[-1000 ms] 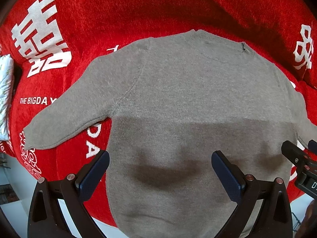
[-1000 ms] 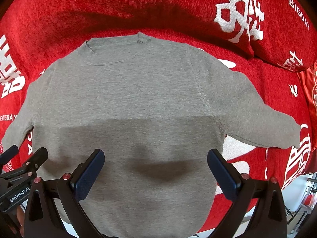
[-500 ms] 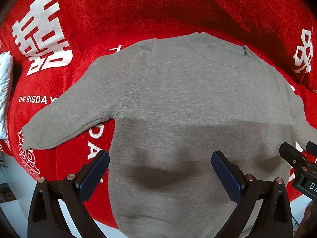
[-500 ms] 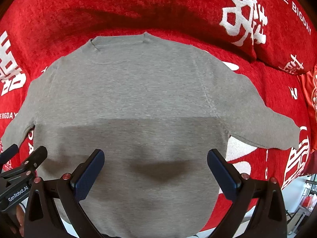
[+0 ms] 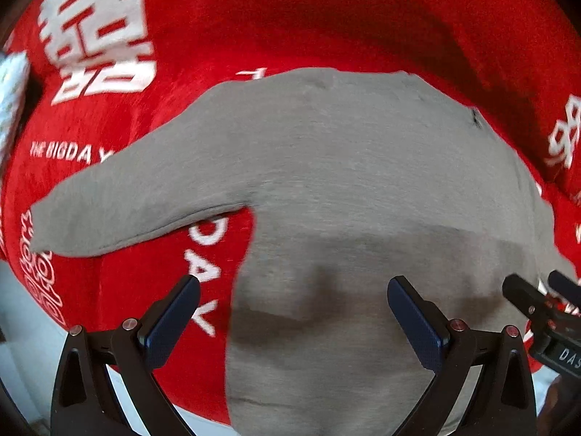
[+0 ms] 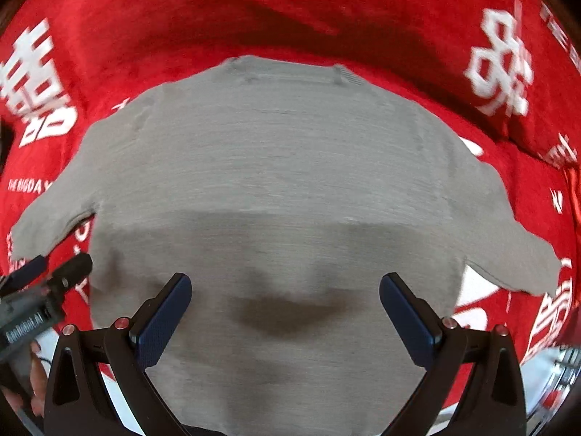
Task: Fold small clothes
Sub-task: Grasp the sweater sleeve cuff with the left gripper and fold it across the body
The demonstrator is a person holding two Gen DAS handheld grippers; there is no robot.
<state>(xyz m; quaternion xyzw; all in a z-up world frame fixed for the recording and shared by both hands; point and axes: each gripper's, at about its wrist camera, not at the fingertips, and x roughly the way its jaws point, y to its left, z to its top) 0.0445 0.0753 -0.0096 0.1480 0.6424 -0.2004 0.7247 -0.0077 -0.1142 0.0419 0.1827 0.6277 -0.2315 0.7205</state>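
Left hand-held gripper (image 5: 292, 310): spread wide, nothing between the pads, poised above the lower left part of the grey sweater (image 5: 363, 189). Right hand-held gripper (image 6: 285, 309): likewise gaping and empty, above the lower middle of the same garment. Side by side, each visible at the edge of the other's view. Probably placed so for a first fold, one to each half, though no grasp made yet.

Sweater spread flat, front or back impossible to say, neckline (image 6: 287, 69) away from the holder, both sleeves out sideways: left sleeve (image 5: 138, 196) angled down toward its cuff, right sleeve (image 6: 508, 239) the same on the opposite side. Laid open like this presumably to make sleeves and hem easy to reach.

Underneath, a red plush cover (image 5: 326, 18) with white characters and lettering, apparently over a sofa or bed; hard to tell which.

Hem cut off by the lower frame edge and screened by the gripper bodies. Both views smeared by motion blur, knit texture lost. Broad shadow across the lower half. Pale object at the far left (image 5: 12, 98) not identifiable.
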